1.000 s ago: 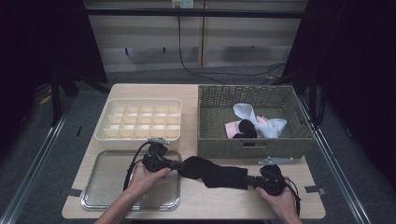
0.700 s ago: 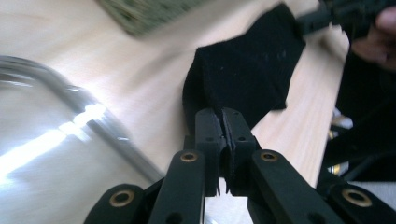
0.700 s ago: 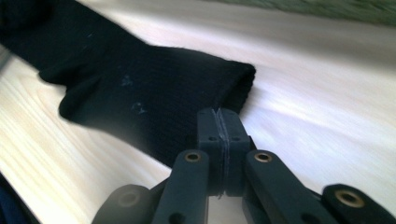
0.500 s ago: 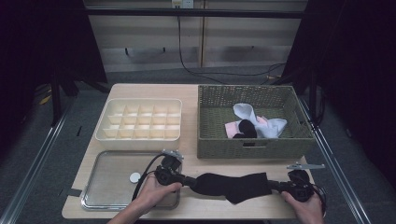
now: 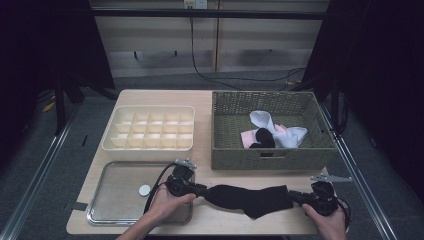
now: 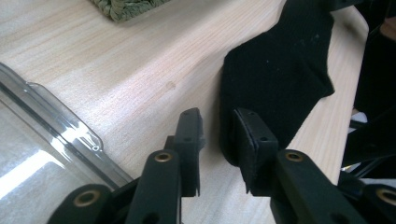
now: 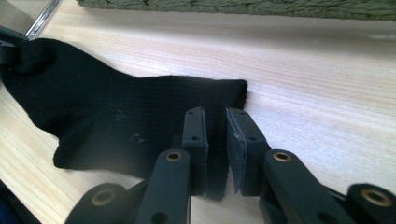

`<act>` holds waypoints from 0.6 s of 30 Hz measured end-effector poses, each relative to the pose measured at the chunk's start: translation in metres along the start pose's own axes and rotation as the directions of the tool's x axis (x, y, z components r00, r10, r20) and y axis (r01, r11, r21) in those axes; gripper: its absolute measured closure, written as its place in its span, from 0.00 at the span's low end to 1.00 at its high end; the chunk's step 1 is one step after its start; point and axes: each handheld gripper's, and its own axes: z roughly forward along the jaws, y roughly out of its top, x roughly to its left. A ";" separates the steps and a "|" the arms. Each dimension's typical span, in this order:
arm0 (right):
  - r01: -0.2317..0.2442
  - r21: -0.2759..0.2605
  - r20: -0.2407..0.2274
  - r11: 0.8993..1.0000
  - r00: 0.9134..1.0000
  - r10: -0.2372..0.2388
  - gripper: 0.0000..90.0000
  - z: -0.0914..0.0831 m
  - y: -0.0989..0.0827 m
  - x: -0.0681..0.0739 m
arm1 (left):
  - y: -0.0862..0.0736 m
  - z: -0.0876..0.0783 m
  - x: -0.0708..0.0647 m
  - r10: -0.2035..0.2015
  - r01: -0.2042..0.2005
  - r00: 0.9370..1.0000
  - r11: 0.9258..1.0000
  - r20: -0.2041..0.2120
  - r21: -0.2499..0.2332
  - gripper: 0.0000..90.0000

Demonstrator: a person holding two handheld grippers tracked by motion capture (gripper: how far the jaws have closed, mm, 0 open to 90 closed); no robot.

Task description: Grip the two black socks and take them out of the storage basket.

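Black sock (image 5: 250,199), flat, stretched lengthwise

What I am not seeing well

The small round thing (image 5: 144,190) in my tray (image 5: 100,212) is staying too tiny to name. The frame edge is cutting my black sock (image 6: 289,60) in my left gripper view, and the basket (image 7: 243,7) in my right one.

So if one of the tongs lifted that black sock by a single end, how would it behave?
The black sock is thin knit fabric lying flat on the table, so it would probably droop limp. It looks light for its size. Pushed sideways, it would more likely bunch or wrinkle on the wood than slide as one piece.
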 end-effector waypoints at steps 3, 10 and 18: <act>0.006 0.008 0.004 1.000 1.000 -0.006 0.86 0.001 0.000 0.001 | 0.000 0.000 -0.001 0.008 -0.008 1.000 1.000 -0.002 0.002 0.81; -0.003 -0.018 -0.003 1.000 1.000 0.003 0.83 -0.001 0.001 0.001 | 0.001 -0.003 -0.005 0.034 -0.034 0.999 0.999 -0.011 -0.015 0.91; -0.009 -0.080 -0.045 0.997 0.999 0.005 0.65 -0.006 0.005 0.010 | 0.005 -0.021 -0.007 0.053 -0.054 0.998 0.997 -0.019 -0.058 0.73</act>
